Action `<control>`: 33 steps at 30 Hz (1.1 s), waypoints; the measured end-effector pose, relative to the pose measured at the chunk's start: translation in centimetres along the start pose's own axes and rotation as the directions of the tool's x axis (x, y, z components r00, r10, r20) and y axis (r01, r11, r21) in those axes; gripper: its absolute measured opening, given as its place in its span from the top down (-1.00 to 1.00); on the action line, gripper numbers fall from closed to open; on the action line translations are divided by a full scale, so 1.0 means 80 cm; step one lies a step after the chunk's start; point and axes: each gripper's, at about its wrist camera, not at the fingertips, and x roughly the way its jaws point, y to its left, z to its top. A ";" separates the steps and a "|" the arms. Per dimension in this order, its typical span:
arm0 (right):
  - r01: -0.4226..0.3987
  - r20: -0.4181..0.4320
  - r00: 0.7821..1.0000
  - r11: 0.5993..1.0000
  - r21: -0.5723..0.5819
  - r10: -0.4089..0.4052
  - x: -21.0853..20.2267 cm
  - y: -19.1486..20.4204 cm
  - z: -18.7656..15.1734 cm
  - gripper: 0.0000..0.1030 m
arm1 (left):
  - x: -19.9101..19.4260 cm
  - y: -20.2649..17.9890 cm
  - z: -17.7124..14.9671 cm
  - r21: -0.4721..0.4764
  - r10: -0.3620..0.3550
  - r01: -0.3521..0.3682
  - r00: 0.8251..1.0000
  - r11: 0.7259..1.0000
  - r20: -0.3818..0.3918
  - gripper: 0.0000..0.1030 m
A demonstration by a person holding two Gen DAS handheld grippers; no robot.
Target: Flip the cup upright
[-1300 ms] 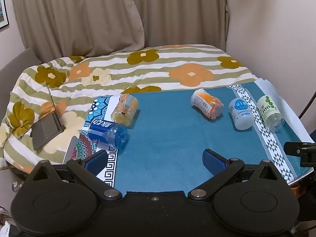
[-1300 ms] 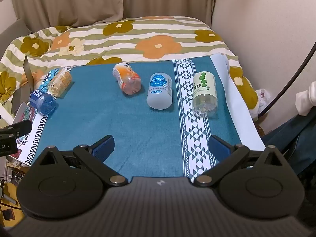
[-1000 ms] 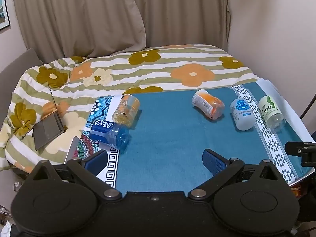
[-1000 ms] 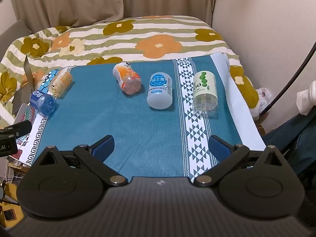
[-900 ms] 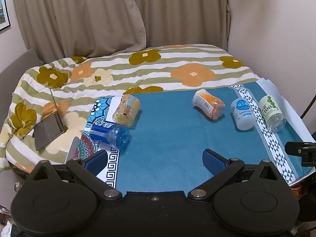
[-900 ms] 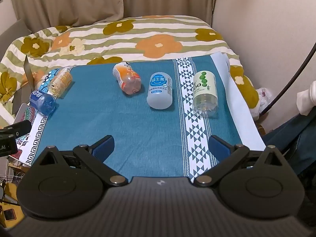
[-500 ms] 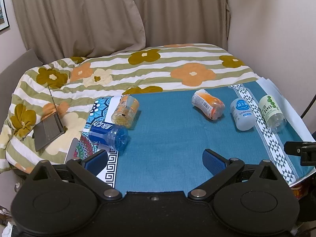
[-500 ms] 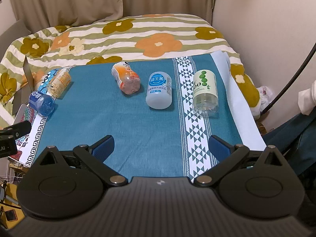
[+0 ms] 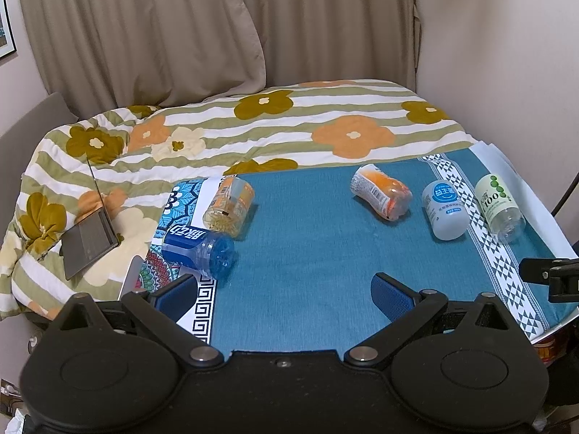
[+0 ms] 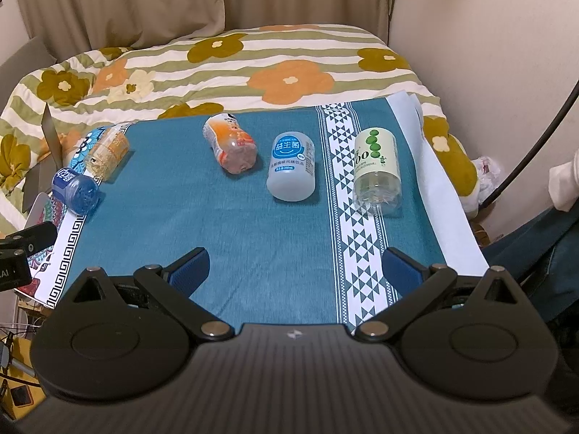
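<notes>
Several plastic cups lie on their sides on a teal cloth (image 9: 307, 238). From the left: a blue cup (image 9: 197, 249) (image 10: 74, 188), a yellow-orange cup (image 9: 229, 206) (image 10: 106, 152), an orange cup (image 9: 381, 197) (image 10: 231, 148), a white cup with a blue label (image 9: 445, 209) (image 10: 293, 171) and a green-labelled clear cup (image 9: 499, 208) (image 10: 376, 170). My left gripper (image 9: 284, 294) is open and empty near the cloth's front edge, right of the blue cup. My right gripper (image 10: 295, 271) is open and empty, in front of the white cup.
The cloth covers a table in front of a bed with a flowered striped quilt (image 9: 253, 126). A laptop (image 9: 88, 233) lies on the quilt at the left. Patterned mats (image 9: 173, 217) lie under the left cups. A wall (image 10: 488, 54) is at the right.
Both views have shifted only slightly. The cups have not moved and both grippers stay open.
</notes>
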 end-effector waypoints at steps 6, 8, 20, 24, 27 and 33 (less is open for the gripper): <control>-0.001 0.001 1.000 1.000 -0.001 0.001 0.000 0.003 0.002 -1.00 | 0.001 0.000 0.001 -0.002 0.001 -0.001 1.000 1.000 -0.001 -1.00; -0.001 0.000 1.000 1.000 0.000 0.001 0.000 0.002 0.002 -1.00 | 0.001 -0.001 0.002 -0.002 0.000 0.000 1.000 1.000 -0.002 -1.00; -0.002 -0.001 1.000 1.000 0.002 0.002 0.001 0.002 0.002 -1.00 | 0.001 -0.001 0.002 -0.003 0.000 0.000 1.000 1.000 -0.002 -1.00; -0.002 -0.001 1.000 1.000 0.002 0.002 0.002 0.002 0.002 -1.00 | 0.001 -0.001 0.002 -0.002 0.000 0.000 1.000 1.000 -0.001 -1.00; -0.001 -0.001 1.000 1.000 0.002 0.001 0.002 0.002 0.003 -1.00 | 0.001 -0.001 0.002 -0.002 -0.001 0.001 1.000 1.000 -0.002 -1.00; -0.002 -0.002 1.000 1.000 0.001 0.002 0.002 0.002 0.004 -1.00 | 0.001 -0.001 0.002 -0.002 0.000 0.000 1.000 1.000 -0.001 -1.00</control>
